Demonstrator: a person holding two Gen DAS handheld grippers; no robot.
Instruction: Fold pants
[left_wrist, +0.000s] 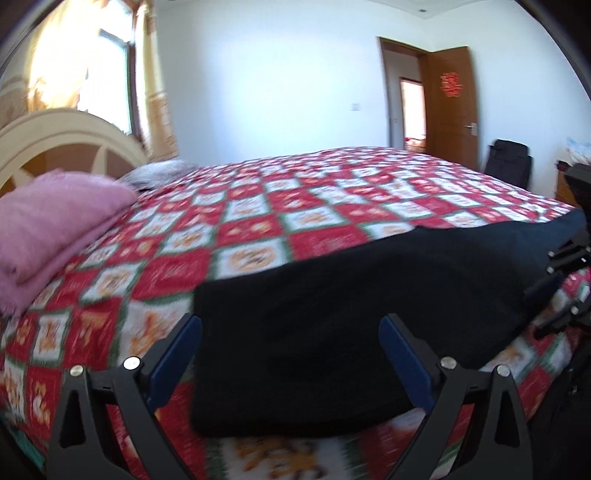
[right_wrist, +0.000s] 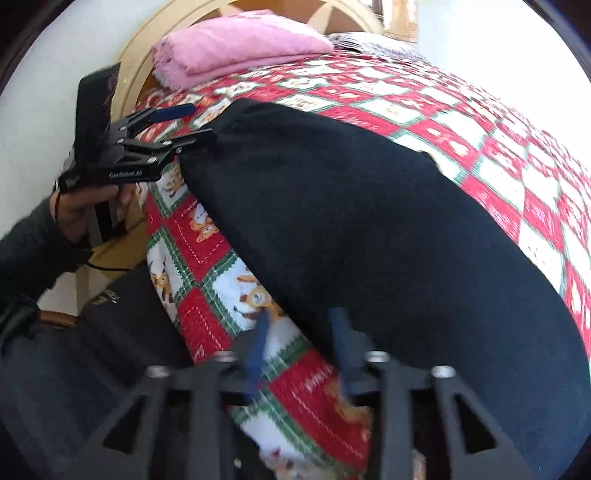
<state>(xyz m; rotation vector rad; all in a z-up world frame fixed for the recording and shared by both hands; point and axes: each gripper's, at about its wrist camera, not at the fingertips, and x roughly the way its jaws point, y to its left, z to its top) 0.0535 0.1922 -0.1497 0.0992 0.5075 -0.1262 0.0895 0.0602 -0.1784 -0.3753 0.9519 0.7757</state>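
Observation:
Black pants (left_wrist: 332, 314) lie flat along the near edge of the bed; they also fill the right wrist view (right_wrist: 369, 221). My left gripper (left_wrist: 290, 332) is open, its blue pads either side of the pants' left end; it also shows in the right wrist view (right_wrist: 195, 120), jaws apart at that end. My right gripper (right_wrist: 301, 325) is open, its jaws a small gap apart at the pants' near edge, blurred. It appears at the right edge of the left wrist view (left_wrist: 565, 269).
The bed has a red, white and green checked quilt (left_wrist: 258, 221). A folded pink blanket (left_wrist: 48, 225) lies by the cream headboard (left_wrist: 55, 136). A brown door (left_wrist: 450, 107) and a dark bag (left_wrist: 509, 162) stand beyond the bed.

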